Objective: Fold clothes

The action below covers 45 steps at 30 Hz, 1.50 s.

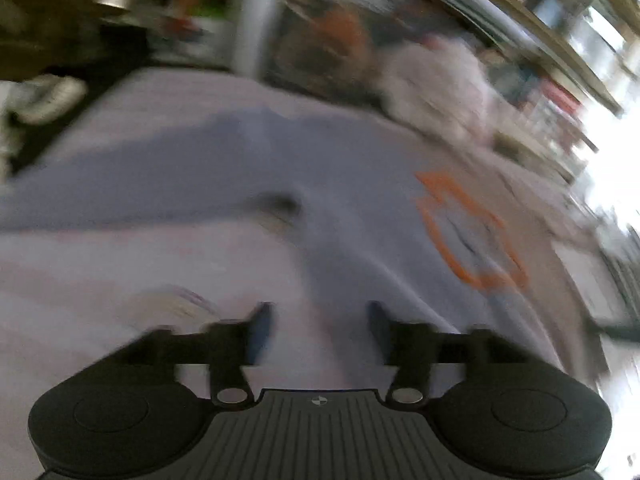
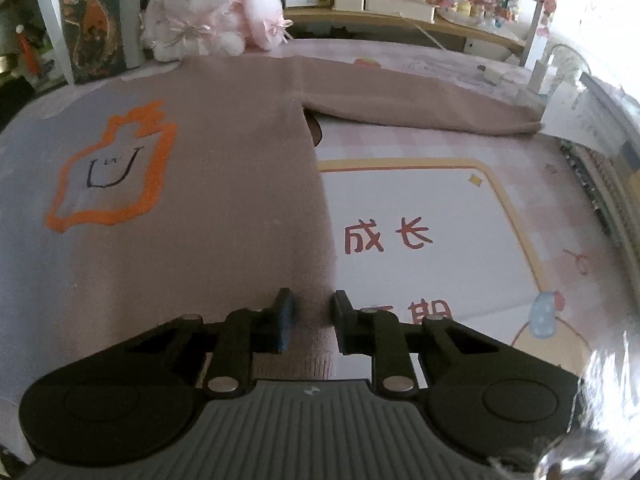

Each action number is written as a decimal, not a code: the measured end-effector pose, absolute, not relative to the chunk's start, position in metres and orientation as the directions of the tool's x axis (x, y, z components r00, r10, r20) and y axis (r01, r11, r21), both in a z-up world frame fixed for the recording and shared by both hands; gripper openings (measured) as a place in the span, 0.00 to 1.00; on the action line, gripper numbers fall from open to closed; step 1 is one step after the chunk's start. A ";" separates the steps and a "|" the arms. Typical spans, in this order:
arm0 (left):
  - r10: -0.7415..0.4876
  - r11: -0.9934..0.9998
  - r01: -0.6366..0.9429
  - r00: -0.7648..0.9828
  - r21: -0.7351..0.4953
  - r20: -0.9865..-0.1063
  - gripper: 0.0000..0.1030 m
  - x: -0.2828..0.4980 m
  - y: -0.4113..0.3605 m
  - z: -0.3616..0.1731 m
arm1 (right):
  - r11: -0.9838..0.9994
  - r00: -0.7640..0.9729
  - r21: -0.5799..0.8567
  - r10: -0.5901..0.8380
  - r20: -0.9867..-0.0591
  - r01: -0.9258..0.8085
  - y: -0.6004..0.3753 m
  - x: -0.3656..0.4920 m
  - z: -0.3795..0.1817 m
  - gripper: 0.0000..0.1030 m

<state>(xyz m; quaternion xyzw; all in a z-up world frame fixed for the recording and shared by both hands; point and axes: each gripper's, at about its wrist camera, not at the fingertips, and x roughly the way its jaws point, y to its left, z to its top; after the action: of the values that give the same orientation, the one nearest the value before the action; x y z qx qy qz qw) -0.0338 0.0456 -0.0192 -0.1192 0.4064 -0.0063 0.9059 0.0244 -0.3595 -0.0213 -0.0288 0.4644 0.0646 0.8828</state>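
A dusty-pink knitted sweater with an orange outline motif [image 2: 108, 172] lies spread flat on the pink printed desk mat [image 2: 420, 200], front up, covering the left and middle of the surface. In the left wrist view, which is heavily blurred, the left gripper [image 1: 318, 334] hovers over the sweater [image 1: 224, 168] with its two black fingers [image 1: 260, 332] spread wide and only fabric showing in the gap; whether they touch the knit cannot be told. Beyond it the orange motif [image 1: 468, 228] sits to the right, and the cloth's far edge meets a dark strip at the back left. In the right wrist view the sweater's right side seam runs straight down toward the camera, and the right gripper [image 2: 312, 320] straddles that edge near the ribbed hem, fingers parted with the knit border lying between them (not pinched, as a gap shows on each side). One long sleeve [image 2: 420, 96] stretches rightward along the back, its cuff near the mat's far right corner. A white and pink plush rabbit [image 2: 212, 12] sits at the back, just touching the shoulder line. Right of the seam the mat is bare, with red printed characters [image 2: 386, 236] and a yellow border, open up to a grey keyboard-like edge [image 2: 600, 184] at far right.
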 end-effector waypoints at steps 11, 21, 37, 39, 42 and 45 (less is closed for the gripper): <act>-0.035 0.998 -0.012 0.642 -0.056 -0.766 0.12 -0.005 0.001 -0.026 | 0.993 0.564 0.029 0.087 -0.821 -0.112 -0.357 -0.018 -0.020 0.11; 0.016 0.999 0.025 0.638 0.042 -0.770 0.04 -0.023 0.004 -0.023 | 0.984 0.532 0.085 0.158 -0.832 -0.160 -0.345 -0.058 -0.016 0.11; 0.029 0.999 -0.005 0.650 0.034 -0.760 0.05 -0.045 -0.005 -0.023 | 0.985 0.559 0.039 0.129 -0.819 -0.169 -0.346 -0.051 -0.017 0.11; 0.021 1.000 -0.010 0.652 0.019 -0.758 0.05 -0.046 -0.001 -0.023 | 0.988 0.570 0.026 0.109 -0.814 -0.151 -0.348 -0.048 -0.017 0.11; 0.009 1.000 -0.023 0.650 -0.007 -0.759 0.05 -0.045 0.008 -0.023 | 0.989 0.574 0.019 0.101 -0.812 -0.147 -0.349 -0.047 -0.018 0.11; 0.015 0.999 -0.033 0.653 -0.008 -0.757 0.05 -0.042 0.013 -0.024 | 0.989 0.573 0.024 0.105 -0.813 -0.148 -0.346 -0.049 -0.018 0.11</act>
<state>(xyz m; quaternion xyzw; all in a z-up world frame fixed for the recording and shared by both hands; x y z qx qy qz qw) -0.0422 0.0130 -0.0240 -0.0104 0.4165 0.0132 0.9090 -0.0495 -0.3463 -0.0176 -0.0231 0.4563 0.0714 0.8866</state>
